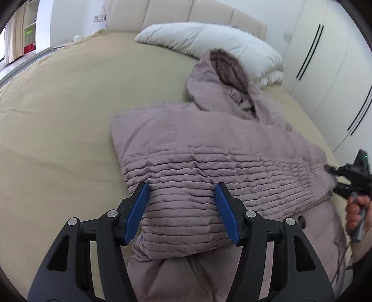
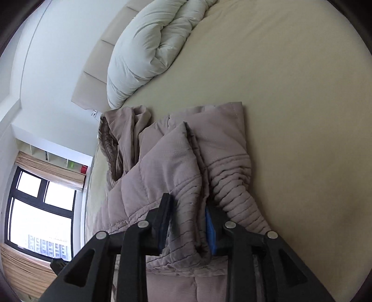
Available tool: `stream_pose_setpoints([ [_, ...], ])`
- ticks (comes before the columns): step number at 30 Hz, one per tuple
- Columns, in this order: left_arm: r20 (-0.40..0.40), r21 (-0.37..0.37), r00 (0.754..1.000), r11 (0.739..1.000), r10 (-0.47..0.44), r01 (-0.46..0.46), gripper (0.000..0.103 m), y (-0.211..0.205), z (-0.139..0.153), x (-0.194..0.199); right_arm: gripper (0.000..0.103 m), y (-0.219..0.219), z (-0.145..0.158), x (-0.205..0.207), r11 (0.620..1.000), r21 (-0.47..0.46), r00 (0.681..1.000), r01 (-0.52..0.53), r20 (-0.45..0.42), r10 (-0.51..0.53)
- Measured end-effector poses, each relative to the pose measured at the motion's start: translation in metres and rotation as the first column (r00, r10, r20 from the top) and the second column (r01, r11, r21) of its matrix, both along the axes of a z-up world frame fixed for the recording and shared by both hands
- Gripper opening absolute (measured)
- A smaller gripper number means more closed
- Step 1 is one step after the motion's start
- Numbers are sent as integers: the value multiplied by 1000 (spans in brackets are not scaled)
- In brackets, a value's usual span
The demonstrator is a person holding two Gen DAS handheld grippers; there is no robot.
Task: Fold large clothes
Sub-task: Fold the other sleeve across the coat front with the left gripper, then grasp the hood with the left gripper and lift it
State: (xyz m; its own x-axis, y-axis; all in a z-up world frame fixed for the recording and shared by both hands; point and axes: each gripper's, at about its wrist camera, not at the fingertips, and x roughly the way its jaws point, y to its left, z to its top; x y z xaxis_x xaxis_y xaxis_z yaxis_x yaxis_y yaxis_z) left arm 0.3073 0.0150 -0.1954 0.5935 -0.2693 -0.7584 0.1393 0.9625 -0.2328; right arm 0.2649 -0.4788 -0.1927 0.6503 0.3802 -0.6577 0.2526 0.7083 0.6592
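Note:
A mauve quilted hooded jacket (image 1: 209, 144) lies on the beige bed, its hood (image 1: 223, 69) toward the pillow. One sleeve lies folded across the body, its ribbed cuff near me. My left gripper (image 1: 182, 209) is open, its blue pads (image 1: 139, 209) on either side of that cuff, just above it. My right gripper (image 2: 188, 223) is shut on a bunched fold of the jacket (image 2: 174, 167) at its edge. It also shows in the left wrist view (image 1: 337, 183), held by a hand at the jacket's right edge.
A white duvet or pillow (image 1: 209, 44) lies at the head of the bed against a padded headboard (image 1: 176, 14). Beige bedsheet (image 1: 58, 116) spreads to the left. White wardrobe doors (image 1: 325, 69) stand on the right. A window (image 2: 39, 216) is behind.

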Motion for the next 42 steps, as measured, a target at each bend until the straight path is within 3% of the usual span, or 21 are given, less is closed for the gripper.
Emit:
stream_pose_setpoints([
  [2, -10, 3, 1000, 1000, -10, 10, 57, 2, -5, 5, 43, 3, 19, -2, 997, -73, 999, 29, -20, -30],
  [4, 14, -16, 1000, 1000, -3, 3, 53, 7, 5, -2, 57, 10, 50, -10, 972, -226, 998, 69, 16, -67],
  [5, 54, -25, 999, 1000, 5, -4, 53, 10, 13, -6, 58, 14, 66, -16, 953, -292, 996, 83, 62, -67],
  [8, 116, 15, 993, 1000, 19, -21, 53, 7, 18, -8, 58, 43, 92, -12, 942, -335, 989, 4, 144, 46],
  [11, 5, 51, 1000, 999, -10, 9, 54, 0, -9, 12, 58, 80, 76, 5, 914, -388, 979, -118, 106, 171],
  [13, -22, 72, 999, 997, -36, 37, 54, -3, -21, 17, 59, 92, 34, 23, 895, -400, 979, -198, -28, 204],
  [14, -29, 62, 999, 997, -43, 44, 54, -1, -20, 19, 59, 98, 16, 27, 874, -426, 972, -233, -81, 220],
  [15, -40, 53, 998, 997, -47, 49, 54, 0, -18, 22, 59, 106, 9, 25, 835, -490, 967, -250, -75, 245],
  [17, -20, 20, 999, 999, -27, 27, 53, 9, -2, 24, 59, 115, 16, 23, 784, -555, 957, -278, -89, 276],
  [19, 56, 15, 998, 1000, 15, -16, 53, 15, 23, 34, 59, 104, 35, 23, 822, -508, 961, -258, -45, 273],
  [22, 71, -36, 997, 999, 29, -26, 61, 5, 53, 78, 62, 80, 62, 33, 868, -459, 973, -189, 29, 227],
  [25, 68, -64, 997, 997, -25, 30, 71, -31, 73, 140, 62, 71, 72, 51, 879, -442, 975, -179, 37, 217],
  [28, 68, -13, 997, 999, -47, 48, 71, -76, 79, 198, 62, 74, 72, 71, 868, -456, 973, -199, 16, 232],
  [31, 0, 10, 997, 997, -75, 75, 71, -118, 68, 254, 62, 77, 73, 89, 860, -465, 970, -209, 16, 245],
  [33, -19, 52, 999, 998, -39, 40, 71, -134, 55, 284, 62, 77, 74, 104, 868, -451, 969, -211, 18, 245],
  [38, -133, 119, 991, 993, 15, 1, 70, -148, 6, 335, 62, 87, 69, 132, 866, -444, 964, -228, 23, 265],
  [39, -143, 95, 989, 995, 36, -22, 68, -141, 0, 338, 62, 90, 68, 138, 862, -450, 962, -233, 23, 272],
  [41, -147, 44, 988, 998, 56, -50, 45, -127, -4, 341, 62, 96, 66, 153, 856, -457, 959, -241, 22, 282],
  [42, -148, 19, 988, 999, 51, -49, 41, -122, -7, 343, 62, 98, 66, 160, 855, -459, 958, -242, 27, 285],
])
